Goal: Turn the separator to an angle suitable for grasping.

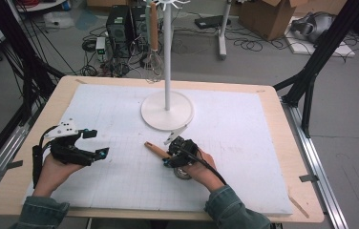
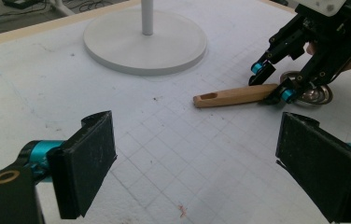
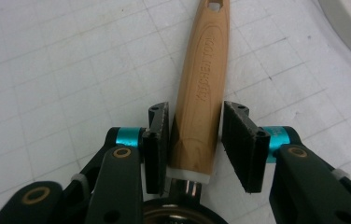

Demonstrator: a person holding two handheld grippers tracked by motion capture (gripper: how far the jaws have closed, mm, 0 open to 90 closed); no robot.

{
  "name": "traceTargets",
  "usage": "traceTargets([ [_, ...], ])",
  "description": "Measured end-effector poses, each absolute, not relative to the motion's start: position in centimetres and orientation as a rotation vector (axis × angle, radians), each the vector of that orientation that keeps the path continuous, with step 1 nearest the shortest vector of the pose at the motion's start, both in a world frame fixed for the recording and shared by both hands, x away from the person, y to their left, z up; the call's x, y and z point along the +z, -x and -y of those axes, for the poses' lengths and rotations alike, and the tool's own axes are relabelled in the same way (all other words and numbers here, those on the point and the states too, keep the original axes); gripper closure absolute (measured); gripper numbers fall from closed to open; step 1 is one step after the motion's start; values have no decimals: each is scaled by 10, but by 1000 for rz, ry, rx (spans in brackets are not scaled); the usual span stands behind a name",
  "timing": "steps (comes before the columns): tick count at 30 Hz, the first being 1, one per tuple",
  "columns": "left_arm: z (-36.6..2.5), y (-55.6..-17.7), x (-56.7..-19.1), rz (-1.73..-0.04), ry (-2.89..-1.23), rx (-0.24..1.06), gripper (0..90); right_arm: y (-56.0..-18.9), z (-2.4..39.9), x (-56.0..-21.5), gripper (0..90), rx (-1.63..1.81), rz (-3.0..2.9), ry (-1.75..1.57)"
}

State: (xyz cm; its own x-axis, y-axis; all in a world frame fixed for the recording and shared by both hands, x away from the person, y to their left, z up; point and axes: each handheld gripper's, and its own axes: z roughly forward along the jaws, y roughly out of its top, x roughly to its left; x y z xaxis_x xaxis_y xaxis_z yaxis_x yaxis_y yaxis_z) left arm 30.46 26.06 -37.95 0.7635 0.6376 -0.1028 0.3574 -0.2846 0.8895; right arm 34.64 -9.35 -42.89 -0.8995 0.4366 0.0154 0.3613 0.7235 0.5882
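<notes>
The right gripper (image 3: pixel 194 144) straddles the wooden handle (image 3: pixel 204 84) with slack jaws, so lifting now could drop it.

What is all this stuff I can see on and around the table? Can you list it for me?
Wooden-handled kitchen tool: one, light wood handle with a metal end, lying on the mat in front of the stand's base, between the right gripper's jaws.
Stand: one, white, round base and tall pole, far middle of the mat.
Whisk: one, wooden handle, wire head, hanging from the stand.
Mat: one, white with a faint grid, covering the table.
Table: one, light wood.
Cardboard box: one, brown, on the floor beyond.
Computer tower: black, on the floor among cables.
Left gripper: black and blue, jaws wide apart, nothing between.
Right gripper: black and blue, pads on either side of the handle, a sliver of gap on one side.
</notes>
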Motion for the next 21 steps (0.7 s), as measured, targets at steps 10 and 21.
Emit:
traceTargets([
  [10,-263,-308,-384,-770,-1895,315,125,-341,90,-429,650,880,-2763,-658],
  [21,-264,-308,-383,-770,-1893,318,125,-340,90,-428,679,891,-2767,-651],
])
